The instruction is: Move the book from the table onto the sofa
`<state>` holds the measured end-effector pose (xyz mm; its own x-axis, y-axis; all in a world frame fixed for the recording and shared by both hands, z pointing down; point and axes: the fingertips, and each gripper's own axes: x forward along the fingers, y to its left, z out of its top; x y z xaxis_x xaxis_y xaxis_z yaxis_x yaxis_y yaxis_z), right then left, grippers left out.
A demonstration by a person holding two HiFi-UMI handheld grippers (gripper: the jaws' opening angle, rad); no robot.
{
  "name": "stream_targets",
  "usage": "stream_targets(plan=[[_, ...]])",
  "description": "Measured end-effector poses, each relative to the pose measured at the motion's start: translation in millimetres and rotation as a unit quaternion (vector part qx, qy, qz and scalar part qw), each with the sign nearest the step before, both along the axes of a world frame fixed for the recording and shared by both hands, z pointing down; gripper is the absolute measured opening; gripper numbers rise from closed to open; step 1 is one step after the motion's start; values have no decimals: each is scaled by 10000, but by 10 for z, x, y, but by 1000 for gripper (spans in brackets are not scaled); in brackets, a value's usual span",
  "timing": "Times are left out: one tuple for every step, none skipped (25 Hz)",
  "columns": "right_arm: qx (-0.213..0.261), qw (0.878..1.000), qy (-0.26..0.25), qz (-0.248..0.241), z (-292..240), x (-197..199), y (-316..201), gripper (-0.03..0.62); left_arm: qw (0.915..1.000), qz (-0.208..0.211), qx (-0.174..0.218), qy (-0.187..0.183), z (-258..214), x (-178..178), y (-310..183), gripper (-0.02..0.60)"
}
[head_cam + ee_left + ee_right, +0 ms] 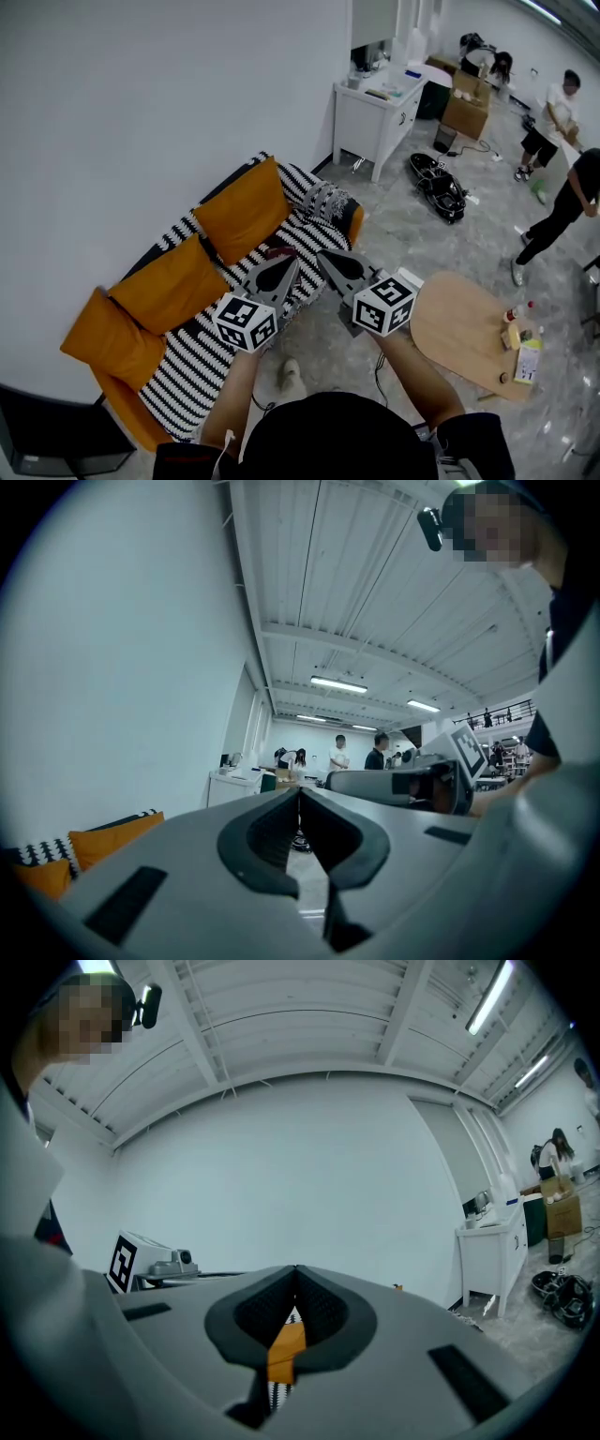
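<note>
Head view: book (279,251) as a small dark-red flat patch on the sofa (202,361), on its black-and-white striped cover, in front of the middle orange cushion (242,211). Partly hidden by the left gripper (293,262), so cover and title not readable. Lying just past that gripper's tip and a little left of the right gripper (322,254); touched by neither, as far as can be seen.

Both forearms reaching forward from the bottom edge, side by side, grippers held level, marker cubes nearest the body, tips angled in toward each other. Left tip over the sofa's front edge; right tip over the seat edge beside the grey floor (394,234).

Left gripper view: left gripper (299,790) with jaws closed tip to tip, nothing between the pads, only floor seen through the slit below them. Right gripper (412,782) alongside, to the right.

Right gripper view: right gripper (295,1268) likewise closed and empty; orange and striped sofa fabric showing through the gap under the tips, beyond the pads and not gripped. Left gripper (150,1262) alongside, to the left.

Farther out: two more orange cushions along the sofa back, a round wooden table (459,323) to the right with a bottle and small packets at its far edge, a white cabinet (375,112) by the wall, people standing beyond.
</note>
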<state>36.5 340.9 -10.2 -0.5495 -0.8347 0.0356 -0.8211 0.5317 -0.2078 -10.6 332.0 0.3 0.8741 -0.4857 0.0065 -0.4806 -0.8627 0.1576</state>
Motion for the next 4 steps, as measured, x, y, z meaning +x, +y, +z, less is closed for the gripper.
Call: stream_targets(plan=[[-7, 10000, -8, 0, 6, 9, 10, 15, 10000, 4, -20, 6, 8, 11, 9, 17], [-15, 10000, -15, -2, 12, 18, 21, 15, 10000, 8, -42, 13, 17, 23, 18, 17], [-23, 10000, -20, -5, 19, 26, 32, 15, 10000, 13, -66, 21, 27, 35, 28, 17], [-30, 10000, -24, -8, 25, 35, 43, 15, 10000, 18, -88, 29, 36, 47, 37, 17]])
